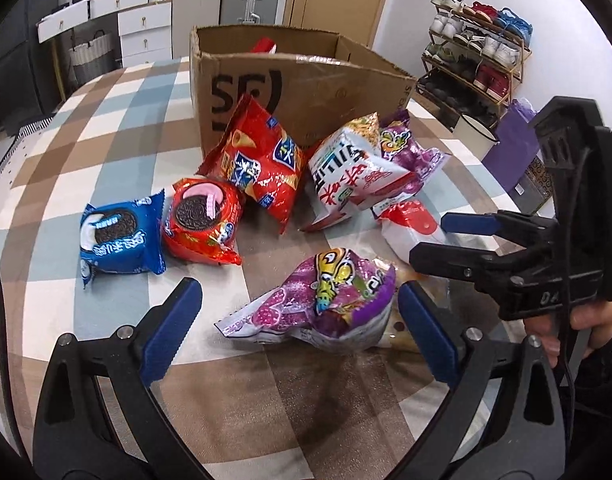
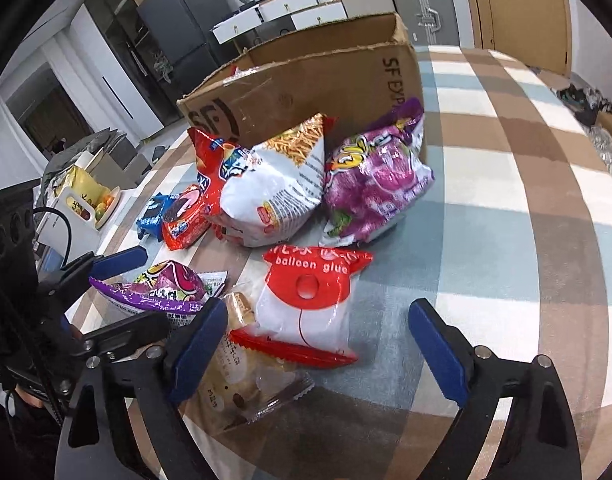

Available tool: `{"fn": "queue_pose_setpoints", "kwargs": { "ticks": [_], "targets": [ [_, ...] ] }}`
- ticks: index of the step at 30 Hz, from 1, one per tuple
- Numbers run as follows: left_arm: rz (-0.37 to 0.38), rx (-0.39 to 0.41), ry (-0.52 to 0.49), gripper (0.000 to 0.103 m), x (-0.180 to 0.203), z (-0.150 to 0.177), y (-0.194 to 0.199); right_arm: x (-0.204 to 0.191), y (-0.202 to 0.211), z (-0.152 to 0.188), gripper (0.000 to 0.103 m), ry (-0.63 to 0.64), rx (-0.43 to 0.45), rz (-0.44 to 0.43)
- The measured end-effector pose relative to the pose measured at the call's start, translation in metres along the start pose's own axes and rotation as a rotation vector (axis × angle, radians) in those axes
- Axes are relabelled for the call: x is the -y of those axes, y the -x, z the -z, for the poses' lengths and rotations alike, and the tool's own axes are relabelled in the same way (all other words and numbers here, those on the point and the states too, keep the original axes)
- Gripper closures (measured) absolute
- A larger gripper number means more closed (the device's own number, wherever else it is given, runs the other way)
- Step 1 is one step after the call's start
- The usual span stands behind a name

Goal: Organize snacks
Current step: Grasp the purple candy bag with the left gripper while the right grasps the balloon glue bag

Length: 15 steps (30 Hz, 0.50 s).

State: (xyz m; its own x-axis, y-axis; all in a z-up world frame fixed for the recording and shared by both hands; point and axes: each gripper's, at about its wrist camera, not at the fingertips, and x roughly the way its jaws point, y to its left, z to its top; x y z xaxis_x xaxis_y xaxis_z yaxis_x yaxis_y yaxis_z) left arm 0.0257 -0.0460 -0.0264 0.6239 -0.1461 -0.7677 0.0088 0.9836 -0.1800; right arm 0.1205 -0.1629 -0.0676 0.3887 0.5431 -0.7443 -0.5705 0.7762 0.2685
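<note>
Purple snack bag (image 1: 322,300) between left gripper (image 1: 297,320) pads, untouched
Right gripper (image 2: 318,344) wide open around balloon glue packet (image 2: 306,312), nothing held

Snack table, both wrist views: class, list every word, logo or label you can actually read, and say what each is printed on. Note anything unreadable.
"SF" logo: front wall of the cardboard box.
"SF EXP", cut off at the corner: side wall of that box.
"balloon glue": red header of the white packet.
Chinese print on the cookie packs and snack bags: not readable here.
Small print on the clear wrapper: too blurred.
</note>
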Motion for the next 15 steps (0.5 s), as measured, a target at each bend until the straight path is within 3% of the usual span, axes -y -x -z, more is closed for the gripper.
{"fn": "queue_pose_setpoints", "kwargs": {
  "ticks": [4, 10, 13, 15],
  "targets": [
    [0.021, -0.02, 0.013, 0.005, -0.004, 0.0, -0.011, -0.005, -0.004, 0.0, 0.009, 0.006, -0.003, -0.012],
    [0.047, -0.025, 0.0, 0.015, -0.001, 0.0, -0.017, -0.005, -0.005, -0.003, 0.017, 0.02, 0.002, -0.005],
    [0.063, -0.026, -0.002, 0.029, 0.003, 0.0, -0.018, -0.007, -0.006, -0.003, 0.021, 0.038, -0.005, 0.009],
    [0.063, -0.031, -0.009, 0.045, 0.005, -0.001, -0.02, -0.008, -0.006, -0.003, 0.022, 0.047, -0.004, 0.014]
  ]
}}
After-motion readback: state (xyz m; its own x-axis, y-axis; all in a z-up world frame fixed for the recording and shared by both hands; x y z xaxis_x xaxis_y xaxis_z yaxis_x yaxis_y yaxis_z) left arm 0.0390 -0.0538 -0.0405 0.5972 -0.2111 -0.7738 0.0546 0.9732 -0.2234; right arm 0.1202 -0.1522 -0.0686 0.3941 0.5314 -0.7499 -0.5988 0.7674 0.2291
